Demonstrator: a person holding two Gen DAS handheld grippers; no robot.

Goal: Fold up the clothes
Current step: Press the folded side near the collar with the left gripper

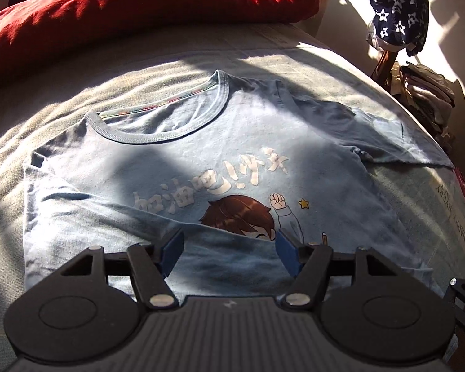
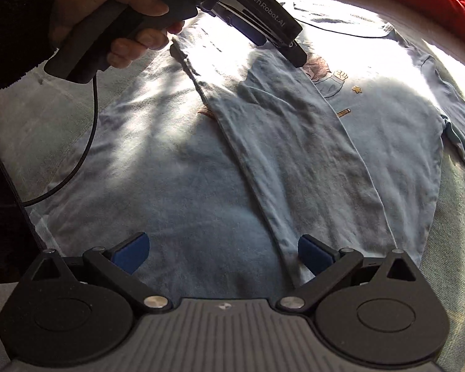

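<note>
The light blue T-shirt (image 1: 201, 155) is lying on the bed (image 1: 62, 117), one sleeve folded across. Both the left gripper (image 1: 229, 248) and right gripper (image 2: 223, 251) are hovering with spread jaws, pinching nothing; the unpinned sleeve (image 2: 294, 142) is risking sliding back.

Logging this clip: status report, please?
Left gripper and right gripper open, holding nothing. Blue T-shirt on bed, one side folded over. Nothing in the way.
</note>
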